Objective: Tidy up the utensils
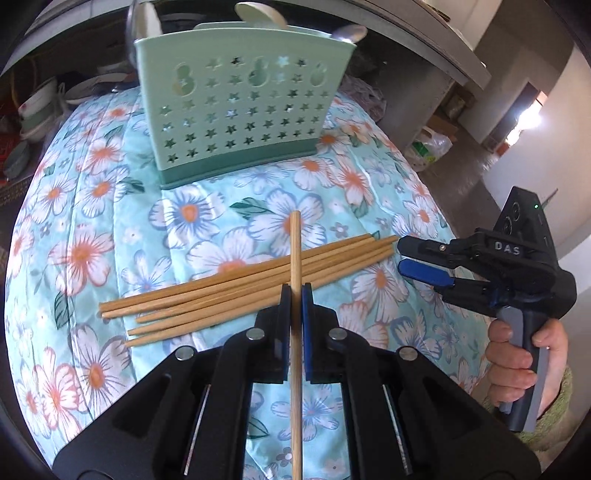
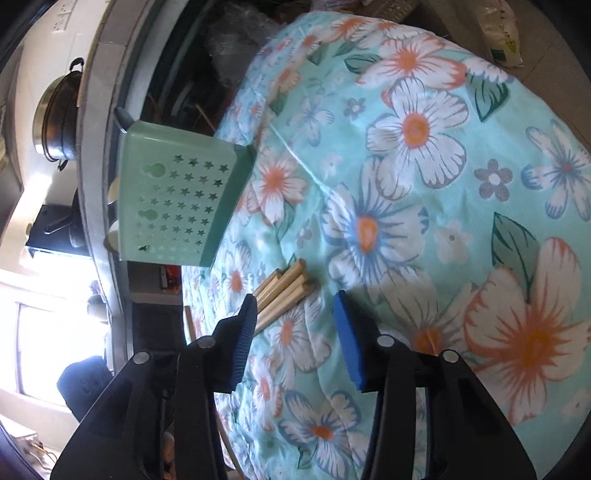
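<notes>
Turquoise floral cloth (image 1: pixel 92 229) covers the table. Near its far edge a mint-green utensil holder (image 1: pixel 240 110) stands upright, pierced with star holes, with spoons (image 1: pixel 351 34) poking out of its top. Nearer the middle lies a bundle of wooden chopsticks (image 1: pixel 236 286), side by side. The left claw (image 1: pixel 295 295) is clamped on a single chopstick (image 1: pixel 295 258) — it crosses above the bundle, pointing toward the holder. The right claw (image 2: pixel 291 302) is spread wide and holds nothing, just beside the bundle's right ends.
</notes>
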The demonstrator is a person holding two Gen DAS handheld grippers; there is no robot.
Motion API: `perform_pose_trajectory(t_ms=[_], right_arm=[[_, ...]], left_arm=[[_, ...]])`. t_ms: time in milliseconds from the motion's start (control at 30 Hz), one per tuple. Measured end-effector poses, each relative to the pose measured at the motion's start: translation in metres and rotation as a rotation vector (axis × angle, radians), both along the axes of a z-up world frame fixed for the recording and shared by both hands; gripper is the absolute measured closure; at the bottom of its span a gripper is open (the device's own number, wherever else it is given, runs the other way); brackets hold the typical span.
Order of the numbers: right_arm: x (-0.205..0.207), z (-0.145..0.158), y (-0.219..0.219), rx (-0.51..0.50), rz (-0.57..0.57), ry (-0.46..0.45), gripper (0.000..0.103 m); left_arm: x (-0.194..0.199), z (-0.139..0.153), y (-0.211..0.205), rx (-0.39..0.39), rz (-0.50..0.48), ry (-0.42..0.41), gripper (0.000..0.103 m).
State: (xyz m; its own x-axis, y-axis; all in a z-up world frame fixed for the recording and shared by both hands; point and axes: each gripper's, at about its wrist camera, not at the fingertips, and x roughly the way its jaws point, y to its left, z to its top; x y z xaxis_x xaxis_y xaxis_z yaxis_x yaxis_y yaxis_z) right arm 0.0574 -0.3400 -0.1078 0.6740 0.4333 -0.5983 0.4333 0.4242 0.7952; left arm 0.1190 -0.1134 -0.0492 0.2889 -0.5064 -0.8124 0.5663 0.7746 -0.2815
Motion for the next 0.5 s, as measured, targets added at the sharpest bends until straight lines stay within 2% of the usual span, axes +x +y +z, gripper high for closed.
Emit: perform_pose_trajectory(t_ms=[100, 233, 400, 500], right_arm=[[0.006, -0.006, 0.001, 0.003, -0.023, 0.011, 0.072], [0.01, -0.006, 0.003, -0.01, -0.032, 0.019, 0.09], [-0.001, 0.001, 0.004, -0.041, -0.049, 0.004, 0.091], [-0.013, 0.004, -0.004, -0.044, -0.102, -0.001, 0.091]], left_arm=[[0.003, 0.001, 0.006, -0.009, 0.027, 0.0, 0.099], [0.003, 0.003, 0.011, -0.016, 0.044, -0.004, 0.099], [0.005, 0.004, 0.013, -0.02, 0.053, -0.018, 0.099], [0.005, 0.005, 0.015, -0.02, 0.059, -0.021, 0.099]])
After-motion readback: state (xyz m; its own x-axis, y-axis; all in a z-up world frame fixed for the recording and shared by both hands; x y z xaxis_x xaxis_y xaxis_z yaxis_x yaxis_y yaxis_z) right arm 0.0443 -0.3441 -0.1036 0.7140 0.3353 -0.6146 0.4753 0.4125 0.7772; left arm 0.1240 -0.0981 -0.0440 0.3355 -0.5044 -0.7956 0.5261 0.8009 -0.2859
